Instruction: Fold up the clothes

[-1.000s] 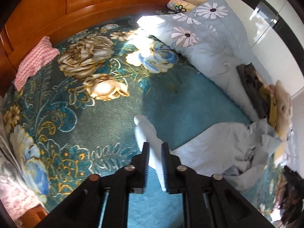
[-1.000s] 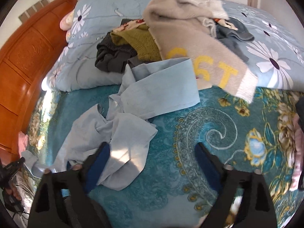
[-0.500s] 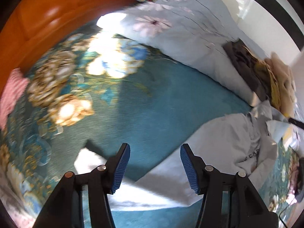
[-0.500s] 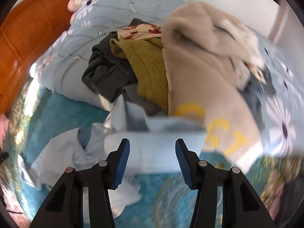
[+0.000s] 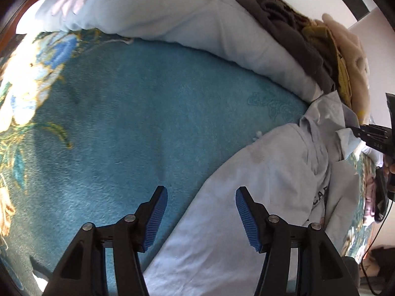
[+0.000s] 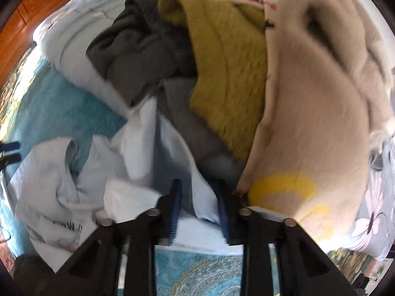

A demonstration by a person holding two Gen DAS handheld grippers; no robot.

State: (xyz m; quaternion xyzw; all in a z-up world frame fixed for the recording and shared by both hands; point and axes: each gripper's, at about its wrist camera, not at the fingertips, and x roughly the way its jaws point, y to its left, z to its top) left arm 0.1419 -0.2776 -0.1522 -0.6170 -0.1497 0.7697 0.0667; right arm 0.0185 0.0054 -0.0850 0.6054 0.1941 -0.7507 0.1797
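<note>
Beside the piled beige sweater [image 6: 318, 113], the right gripper [image 6: 199, 204] pinches the light-blue shirt [image 6: 197, 197]; the left gripper [image 5: 201, 215] gapes wide.

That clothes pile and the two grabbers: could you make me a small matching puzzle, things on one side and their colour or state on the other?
Things:
1. left gripper
2. right gripper
3. fuzzy sweater
4. fleece with yellow print

Colour or state:
A. beige
B. fingers closed on the light blue shirt
C. olive green
D. fingers spread wide, holding nothing

Pairs: 1-D, 2-B, 3-C, 4-A
</note>
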